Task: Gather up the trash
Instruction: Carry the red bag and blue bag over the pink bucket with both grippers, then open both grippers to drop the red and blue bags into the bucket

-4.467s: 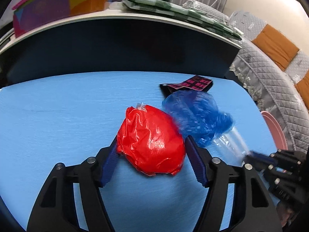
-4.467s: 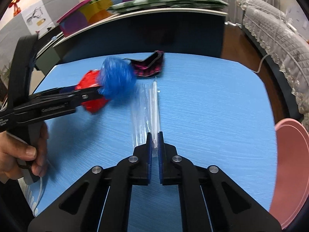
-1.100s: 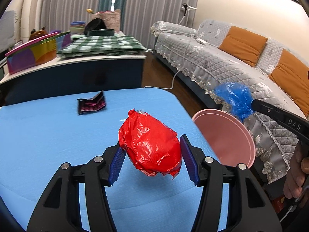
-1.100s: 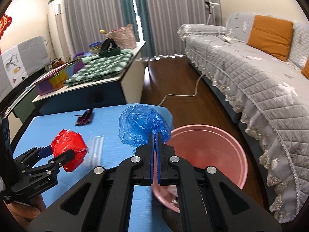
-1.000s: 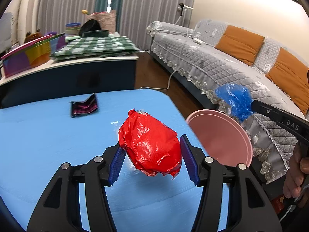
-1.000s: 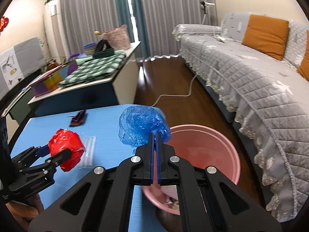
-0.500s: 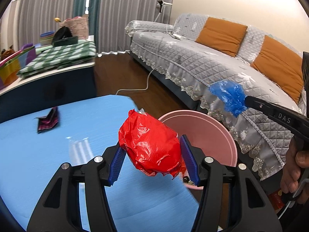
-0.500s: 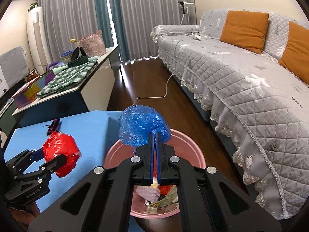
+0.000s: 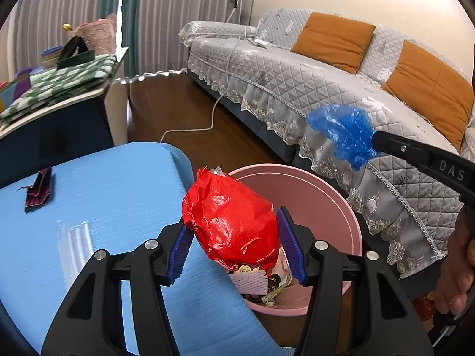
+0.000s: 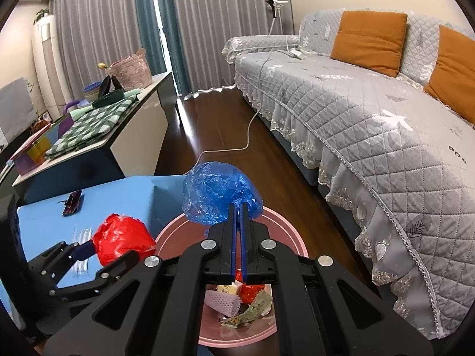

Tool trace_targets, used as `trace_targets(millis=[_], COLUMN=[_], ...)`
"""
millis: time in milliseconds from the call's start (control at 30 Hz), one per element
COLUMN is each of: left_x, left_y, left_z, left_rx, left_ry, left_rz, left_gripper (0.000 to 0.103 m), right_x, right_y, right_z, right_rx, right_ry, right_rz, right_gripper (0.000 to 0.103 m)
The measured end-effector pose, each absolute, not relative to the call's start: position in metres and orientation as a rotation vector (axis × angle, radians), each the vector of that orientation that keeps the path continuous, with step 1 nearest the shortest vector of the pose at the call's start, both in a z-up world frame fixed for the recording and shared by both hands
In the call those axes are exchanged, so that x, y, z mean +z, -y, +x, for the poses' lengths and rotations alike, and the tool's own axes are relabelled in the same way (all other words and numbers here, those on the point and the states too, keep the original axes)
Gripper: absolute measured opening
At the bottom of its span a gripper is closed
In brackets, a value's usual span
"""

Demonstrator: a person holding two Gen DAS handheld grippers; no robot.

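My left gripper (image 9: 234,249) is shut on a crumpled red plastic bag (image 9: 234,222) and holds it over the near rim of the pink bin (image 9: 335,207). My right gripper (image 10: 237,222) is shut on a crumpled blue plastic bag (image 10: 216,192) and holds it above the same pink bin (image 10: 285,225), which holds several pieces of trash. The red bag (image 10: 121,237) and the left gripper (image 10: 98,252) show at the left of the right wrist view. The blue bag (image 9: 344,133) shows at the right of the left wrist view.
A blue table (image 9: 118,184) beside the bin carries a clear plastic wrapper (image 9: 74,243) and a dark pink-checked wrapper (image 9: 38,190). A grey quilted sofa (image 10: 371,112) with orange cushions stands to the right. A low cabinet (image 10: 118,136) stands behind the table. A white cable (image 10: 246,139) lies on the wood floor.
Both grippers have carried their bags from over the table to the right, to the pink bin. The red bag now hangs over the bin's rim and the blue bag over its middle.
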State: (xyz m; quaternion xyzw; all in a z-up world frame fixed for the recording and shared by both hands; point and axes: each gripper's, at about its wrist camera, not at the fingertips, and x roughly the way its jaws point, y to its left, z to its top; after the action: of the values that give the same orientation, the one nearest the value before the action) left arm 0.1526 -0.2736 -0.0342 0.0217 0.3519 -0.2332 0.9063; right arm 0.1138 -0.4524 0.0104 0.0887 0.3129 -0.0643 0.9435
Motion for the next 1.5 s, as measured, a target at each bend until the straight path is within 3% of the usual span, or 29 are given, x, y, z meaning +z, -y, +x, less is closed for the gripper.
trace_targets(millis=[433,467,600,1033,1500], left_x=[-0.033,-0.034,-0.033,-0.006,0.043], left_y=[0.295,0.296,0.291,0.225,0.139], left_z=[0.16,0.16,0.158,0.147,0.152], left_rx=[-0.538,-0.543,-0.529,-0.457,-0.398], left_ry=[-0.752,-0.764,-0.773,-0.731,-0.693], left_rz=[0.044,0.043,0.045,0.03,0.037], left_gripper=[0.056,0.057,0.062,0.061,0.044], right_x=[0.008,0.007,0.006,0.016,0.033], right_y=[0.461,0.462,0.463,0.44,0.382], right_z=[0.12,0.12,0.121,0.119,0.121], right_rx=[-0.137,-0.137,-0.139,-0.101,-0.001], right_ry=[-0.644,-0.649,-0.657,-0.636,-0.603], right_rz=[0.235,0.243,0.273,0.254,0.2], right_gripper=[0.006,0.009,0.039,0.041,0.041])
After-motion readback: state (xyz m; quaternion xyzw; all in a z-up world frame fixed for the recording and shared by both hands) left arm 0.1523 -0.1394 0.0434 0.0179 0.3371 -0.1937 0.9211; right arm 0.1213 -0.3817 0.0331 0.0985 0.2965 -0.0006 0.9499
